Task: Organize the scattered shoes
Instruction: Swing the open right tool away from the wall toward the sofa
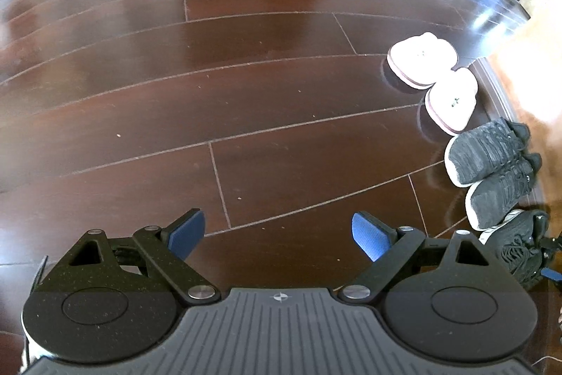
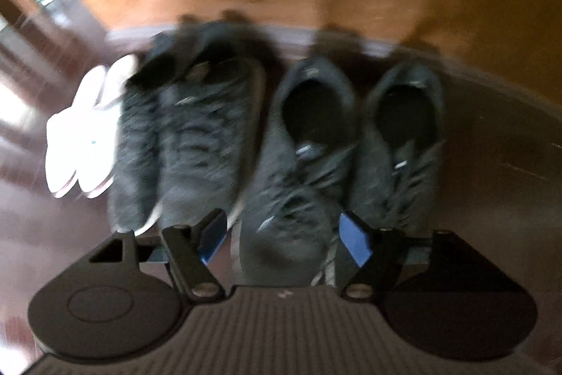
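Jaws of the right gripper (image 2: 281, 234) stand wide apart around the toe of a dark sneaker (image 2: 298, 164); blur hides whether the pads touch it. Its mate (image 2: 400, 136) lies just beside, heels toward the baseboard (image 2: 491, 58). Jaws of the left gripper (image 1: 279, 234) are spread wide, empty, over bare wooden floor (image 1: 246, 58). Along the wall runs a row: pink slippers (image 1: 421, 62), then grey sneakers (image 1: 488, 153). The sorting looks nearly finished; perhaps only straightening this last sneaker remains.
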The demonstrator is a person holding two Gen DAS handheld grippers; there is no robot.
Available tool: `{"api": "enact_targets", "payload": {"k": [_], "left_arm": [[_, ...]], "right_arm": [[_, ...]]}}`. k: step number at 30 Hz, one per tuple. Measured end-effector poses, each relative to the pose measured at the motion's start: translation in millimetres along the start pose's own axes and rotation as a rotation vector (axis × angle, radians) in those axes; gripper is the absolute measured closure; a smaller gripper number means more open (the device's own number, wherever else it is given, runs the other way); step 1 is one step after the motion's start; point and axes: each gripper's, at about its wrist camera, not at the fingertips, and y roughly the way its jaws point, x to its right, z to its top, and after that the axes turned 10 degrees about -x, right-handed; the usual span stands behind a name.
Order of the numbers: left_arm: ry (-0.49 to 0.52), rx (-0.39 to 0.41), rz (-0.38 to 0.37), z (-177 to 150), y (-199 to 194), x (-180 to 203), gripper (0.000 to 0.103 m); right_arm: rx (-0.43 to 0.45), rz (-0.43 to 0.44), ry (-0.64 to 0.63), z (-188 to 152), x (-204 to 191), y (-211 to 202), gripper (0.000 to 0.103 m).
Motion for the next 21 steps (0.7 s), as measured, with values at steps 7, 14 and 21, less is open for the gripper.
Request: {"api": "enact_targets", "payload": {"k": [7, 14, 21], "left_arm": [[-0.051, -0.014, 0.012, 1.5, -15.5, -42.1, 0.009], [-0.151, -0.031, 0.050, -1.6, -42.7, -114.1, 0.009], [-0.324, -0.003, 0.061, -13.5, -75.3, -193.7, 0.009]], "right_arm": [[-0.029, 0.088, -0.240, -49.7, -98.0, -9.2, 0.029], [-0.148, 0.229, -0.428, -113.5, -216.1, -9.3, 0.025], [-0.273, 0.339, -0.692, -201.7, -349.7, -12.6, 0.024]]}}
